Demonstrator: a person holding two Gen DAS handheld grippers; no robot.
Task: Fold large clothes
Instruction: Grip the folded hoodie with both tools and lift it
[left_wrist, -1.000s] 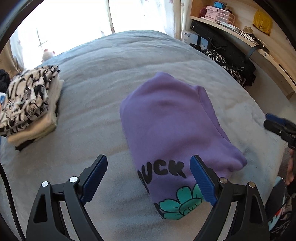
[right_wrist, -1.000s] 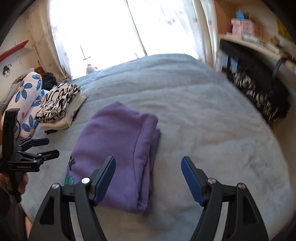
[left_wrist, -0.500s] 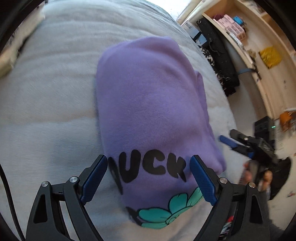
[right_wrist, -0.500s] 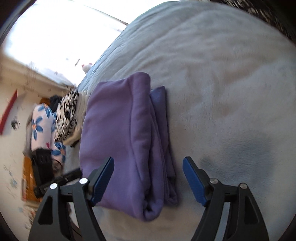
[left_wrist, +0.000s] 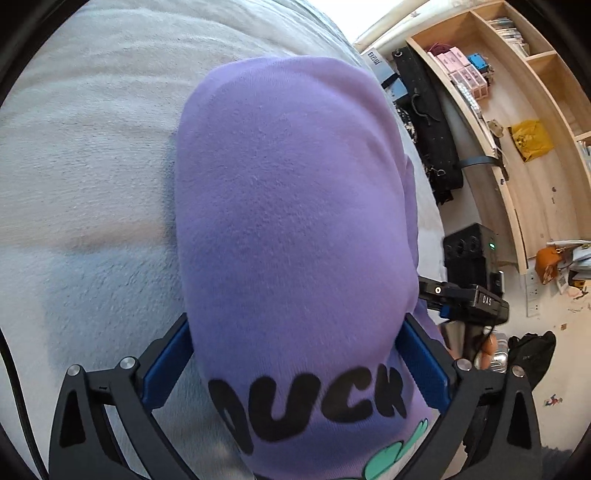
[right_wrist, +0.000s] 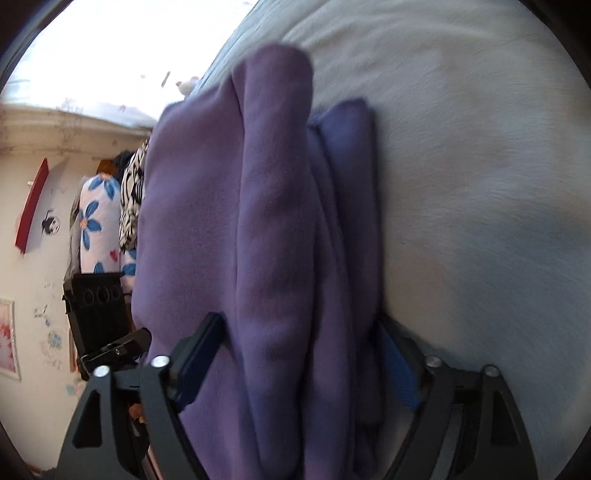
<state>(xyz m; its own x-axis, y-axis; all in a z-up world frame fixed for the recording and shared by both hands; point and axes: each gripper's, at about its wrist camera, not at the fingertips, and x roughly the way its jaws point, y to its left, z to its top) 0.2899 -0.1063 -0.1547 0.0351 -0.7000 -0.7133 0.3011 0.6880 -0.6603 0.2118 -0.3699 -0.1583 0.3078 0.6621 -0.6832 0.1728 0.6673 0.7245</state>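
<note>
A folded purple sweatshirt (left_wrist: 291, 206) with black "DUCK" lettering and a teal flower print lies on the grey bed (left_wrist: 92, 147). My left gripper (left_wrist: 295, 354) is open, and its blue fingers straddle the printed end of the bundle. In the right wrist view the sweatshirt (right_wrist: 258, 221) shows its stacked folded edges. My right gripper (right_wrist: 299, 354) is open, and its fingers straddle the layered side of the bundle. The right gripper also shows in the left wrist view (left_wrist: 461, 299) at the bundle's right edge.
A wooden shelf unit (left_wrist: 517, 129) with boxes and a black bag (left_wrist: 428, 122) stands right of the bed. A stack of folded patterned clothes (right_wrist: 133, 199) and a blue-flowered pillow (right_wrist: 96, 221) lie beyond the sweatshirt. The window (right_wrist: 110, 55) is behind.
Both grippers have dropped down and moved in on the sweatshirt from opposite sides; their open fingers now straddle its edges. The sweatshirt itself has not moved.
</note>
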